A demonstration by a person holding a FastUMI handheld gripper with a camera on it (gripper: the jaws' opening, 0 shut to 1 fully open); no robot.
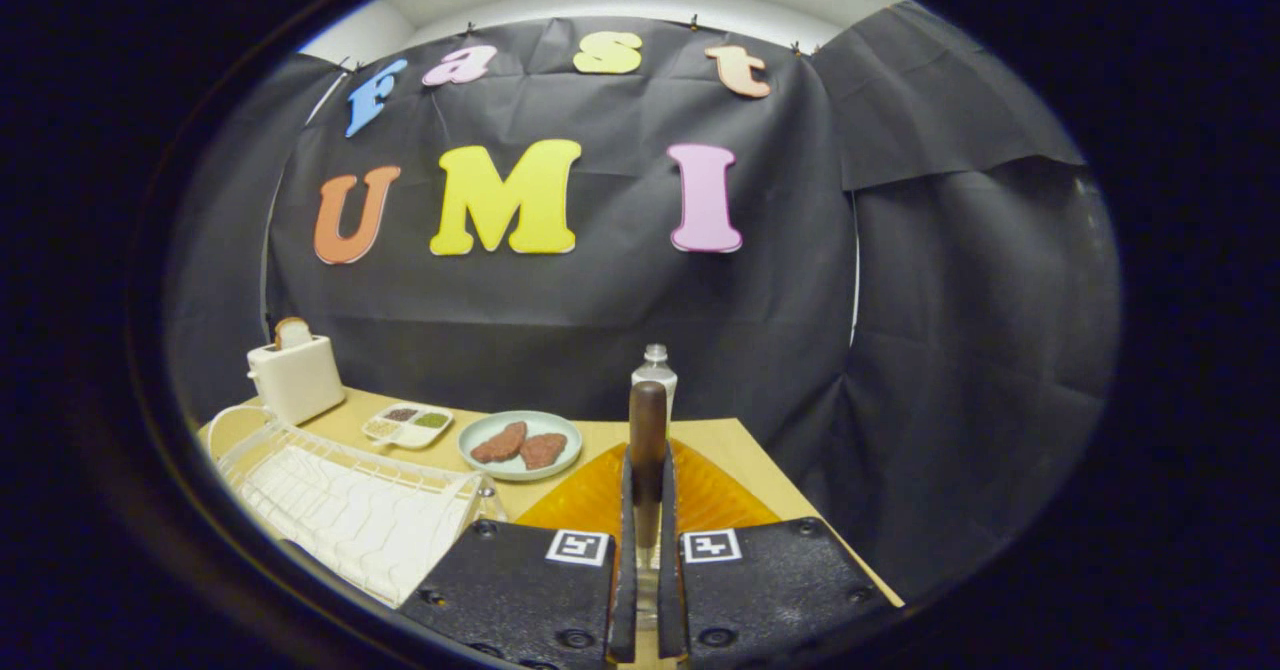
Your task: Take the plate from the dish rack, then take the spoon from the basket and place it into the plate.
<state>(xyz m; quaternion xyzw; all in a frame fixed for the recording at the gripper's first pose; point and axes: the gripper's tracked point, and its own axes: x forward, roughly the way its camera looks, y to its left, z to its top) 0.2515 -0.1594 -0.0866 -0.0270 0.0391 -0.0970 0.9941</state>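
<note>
gripper view | rides the tongs [645,560] | faces forward over table [740,450] | close

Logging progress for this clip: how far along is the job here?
Done: the dish rack is empty and the amber plate lies on the table. In hand: the gripper has its jaws shut on the spoon handle, above the plate. Left: setting it in the plate.

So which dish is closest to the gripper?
The amber plate, right under the gripper, which is shut on the spoon. The green plate with meat and the white tray sit farther back.
</note>
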